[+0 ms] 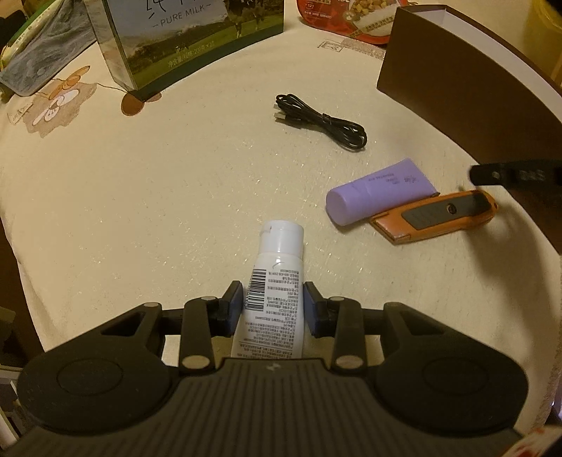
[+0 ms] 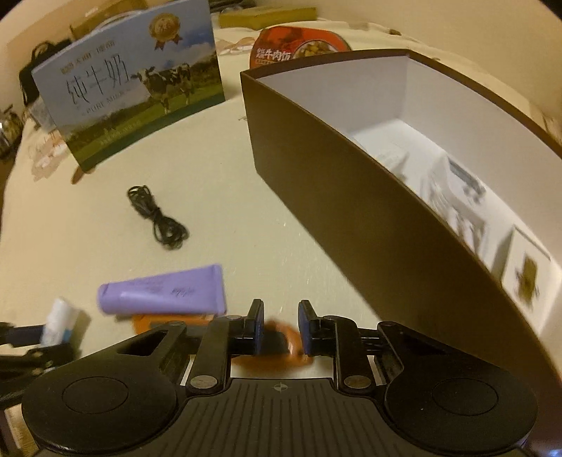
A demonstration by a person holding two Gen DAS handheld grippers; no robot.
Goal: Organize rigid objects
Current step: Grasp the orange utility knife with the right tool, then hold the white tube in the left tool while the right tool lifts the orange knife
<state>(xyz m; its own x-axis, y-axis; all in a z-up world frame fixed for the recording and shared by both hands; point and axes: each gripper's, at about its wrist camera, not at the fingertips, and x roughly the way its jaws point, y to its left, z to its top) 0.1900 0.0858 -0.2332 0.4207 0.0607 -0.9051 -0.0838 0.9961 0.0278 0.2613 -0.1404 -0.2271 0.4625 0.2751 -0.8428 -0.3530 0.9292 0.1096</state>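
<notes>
A white tube [image 1: 274,281] with a barcode lies on the cream tablecloth between my left gripper's [image 1: 273,298] fingers, which touch its sides. A purple tube [image 1: 379,191] lies beside an orange utility knife [image 1: 435,216]. My right gripper [image 2: 280,323] hangs open just above the knife's end [image 2: 281,346], its jaws either side of it; the view is blurred. The purple tube [image 2: 165,291] lies to its left. The brown box [image 2: 351,165] with a white inside stands to the right and holds several white items.
A coiled black cable [image 1: 319,121] lies mid-table. A milk carton box [image 1: 182,42] stands at the back left and a red food package [image 1: 344,17] behind the brown box [image 1: 467,88]. The right gripper's finger [image 1: 509,174] shows at the right edge.
</notes>
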